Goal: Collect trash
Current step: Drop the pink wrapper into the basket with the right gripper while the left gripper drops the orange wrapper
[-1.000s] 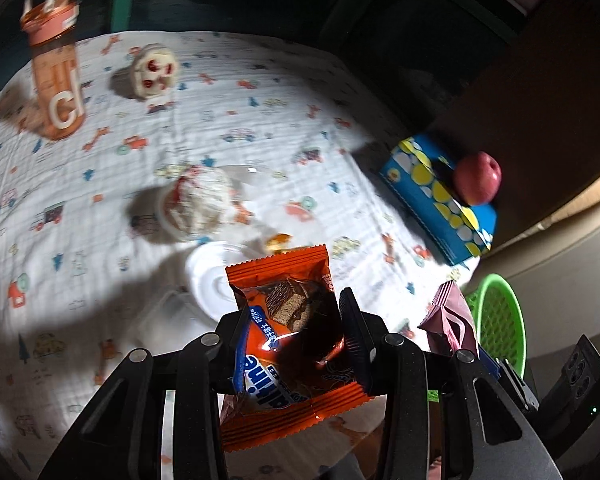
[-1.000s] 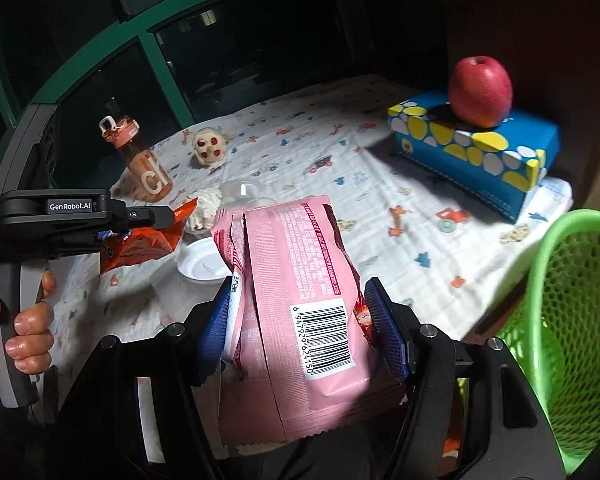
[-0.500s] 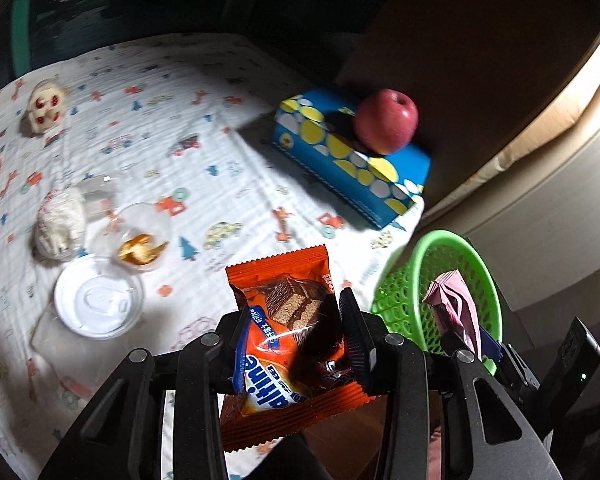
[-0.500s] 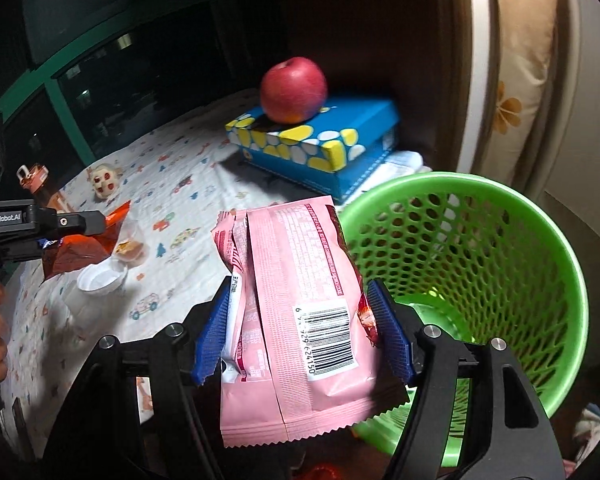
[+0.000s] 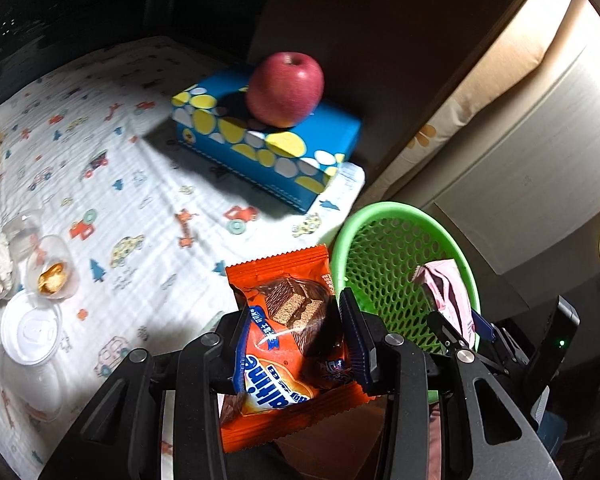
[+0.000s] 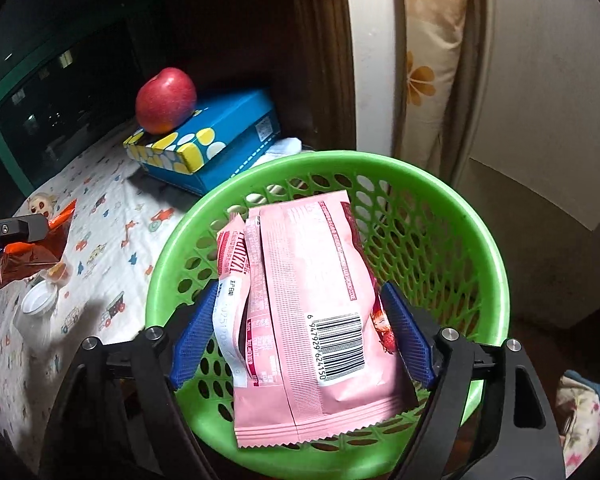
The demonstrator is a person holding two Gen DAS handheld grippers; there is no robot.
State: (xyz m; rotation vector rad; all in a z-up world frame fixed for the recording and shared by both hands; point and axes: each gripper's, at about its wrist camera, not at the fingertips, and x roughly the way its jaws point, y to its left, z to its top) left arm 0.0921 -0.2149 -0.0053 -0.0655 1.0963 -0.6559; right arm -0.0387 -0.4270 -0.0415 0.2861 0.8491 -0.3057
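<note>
- Left wrist view. Step in hand, as I read it: carrying trash to the bin. The left gripper is pinched tight on the orange snack wrapper, lower centre of the frame, both blue pads pressing the packet's sides.
- The green basket sits at centre right, just off the edge of the printed tablecloth. The wrapper is beside the rim, not yet over the opening.
- Next move for this hand, by my judgement: shift right until the packet hangs over the mesh, then let go.
- At right of the frame the pink packet shows over the basket, with the other tool below it.
- Not trash, leave alone: red apple on the blue tissue box, upper centre. Clear cups and a white lid lie at the left edge, likely still to be collected.
- Right wrist view. Step: the drop. The right gripper has its jaws spread and they have just been opening; the pink packet is between them, directly over the green basket, which fills the lower centre.
- The left pad stands clear of the packet; the right pad seems at most to brush its edge. No pinch remains.
- Packet looks to be slipping free. Next: pull the hand back clear of the rim and go for the next piece.
- Left gripper with the orange wrapper at far left.
</note>
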